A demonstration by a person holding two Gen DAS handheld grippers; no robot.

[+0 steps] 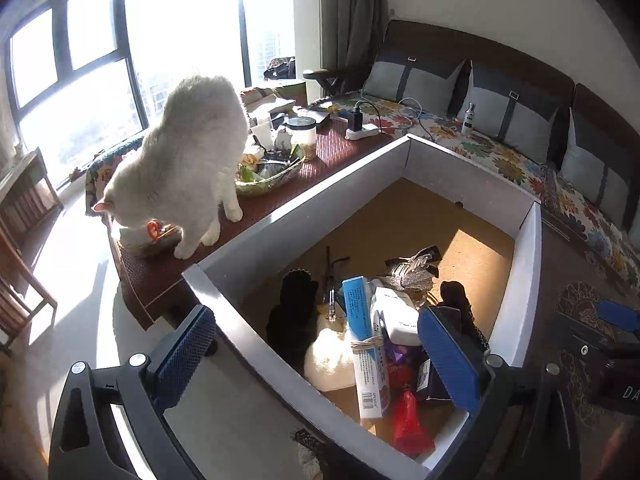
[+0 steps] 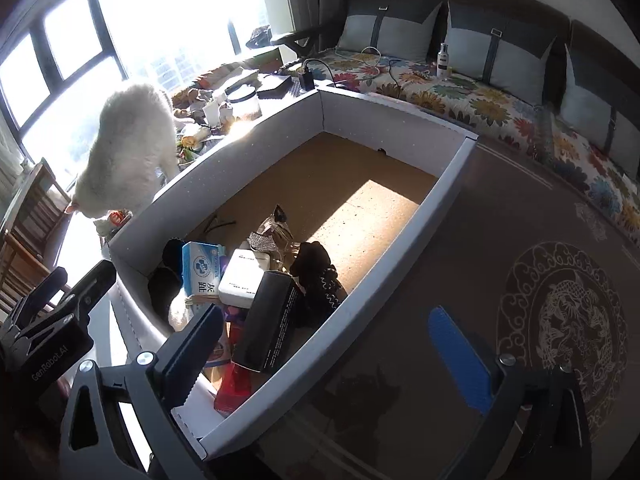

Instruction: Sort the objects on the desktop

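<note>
Lying heaped in the near end of the white-walled bin are the sorted things: a black box, a blue-and-white carton bound with a rubber band, a white adapter, a red packet, dark gloves and a silvery pouch. The far half of the bin's cork floor is lying bare in a patch of sun.

The left gripper is hovering over that heap with its jaws standing wide apart, one blue pad outside the bin's left wall and the other above the pile; nothing is being held between them. The right gripper is likewise gaping fully, straddling the bin's right wall, one finger over the clutter and the other over the patterned table, and it is carrying nothing either.

Judging by this, a drop has been made and the next pick is pending. To do it well, both grippers should be lifting clear of the bin walls before swinging away, so neither finger is catching the rim or dragging the black box, which is leaning on the heap. A white cat is standing on the side table beside the bin, nose down at a small dish; any reach to that side should be going slowly and wide of it.
</note>
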